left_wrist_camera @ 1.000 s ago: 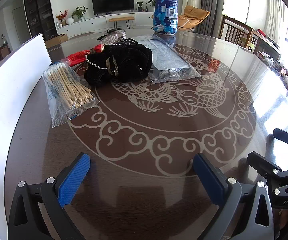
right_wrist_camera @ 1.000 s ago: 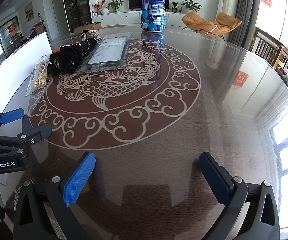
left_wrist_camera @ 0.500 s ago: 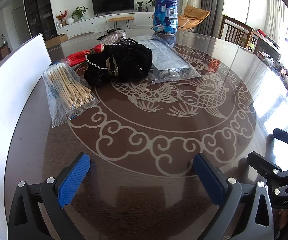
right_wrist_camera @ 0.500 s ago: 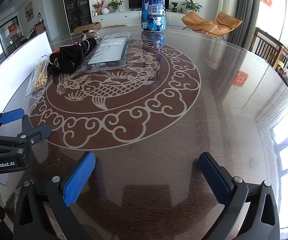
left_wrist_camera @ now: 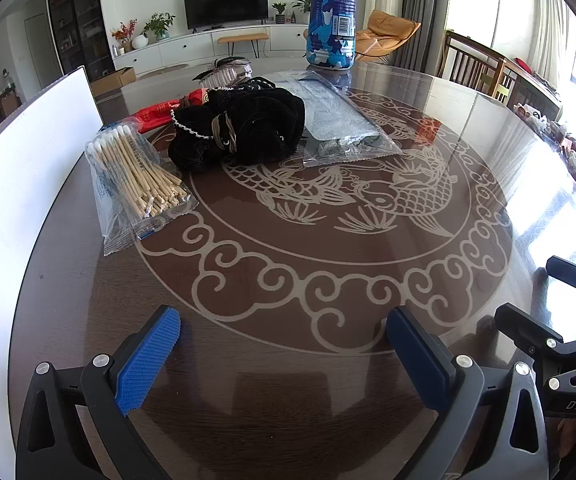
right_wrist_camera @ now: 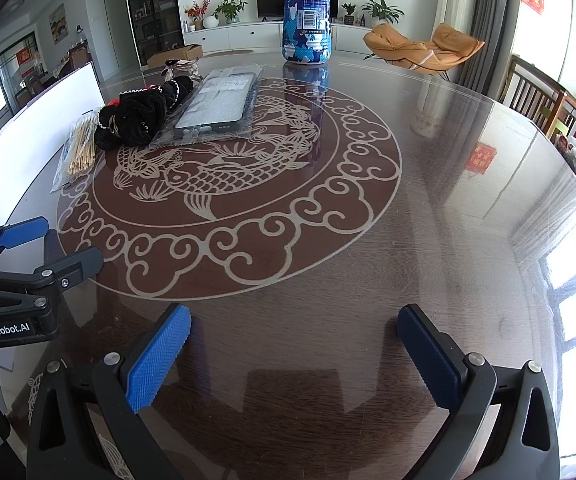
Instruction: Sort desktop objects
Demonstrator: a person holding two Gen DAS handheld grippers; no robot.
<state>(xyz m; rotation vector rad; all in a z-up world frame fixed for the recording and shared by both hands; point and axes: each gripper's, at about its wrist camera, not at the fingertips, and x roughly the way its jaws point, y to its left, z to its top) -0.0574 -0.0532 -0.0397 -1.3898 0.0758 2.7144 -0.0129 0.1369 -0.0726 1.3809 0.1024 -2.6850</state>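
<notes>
Both tongs are sitting low over the near edge of the table [left_wrist_camera: 295, 392] with nothing in them. The left tongs [left_wrist_camera: 284, 356] are spread wide, blue pads well apart, and the right tongs [right_wrist_camera: 293, 354] are spread just the same. From the left camera the right tongs show up at about 4 o'clock; from the right camera the left tongs are at about 9 o'clock.

All the stuff to sort is bunched up on the far left part of the table, well apart from both tongs:

- a bag of cotton swabs [left_wrist_camera: 136, 176] at roughly 10 o'clock in the left view, lying flat, cotton tips pointing away
- a black scrunchie pile [left_wrist_camera: 244, 128] with a beaded trim, around 11 o'clock, just beside the swabs
- a clear sleeve with a phone case [right_wrist_camera: 220, 104] in it, touching the scrunchies on their right – in the right view it's at about 11 o'clock
- a red packet [left_wrist_camera: 160, 112] poking out from behind the scrunchies
- a hair clip [left_wrist_camera: 224, 74] further back, partly hidden, so hard to make out details
- a blue camo bottle [left_wrist_camera: 331, 16] standing upright at 12 o'clock at the far edge

A white board [left_wrist_camera: 20, 184] runs along the left side of the table, at 9 o'clock in the left view.
</notes>
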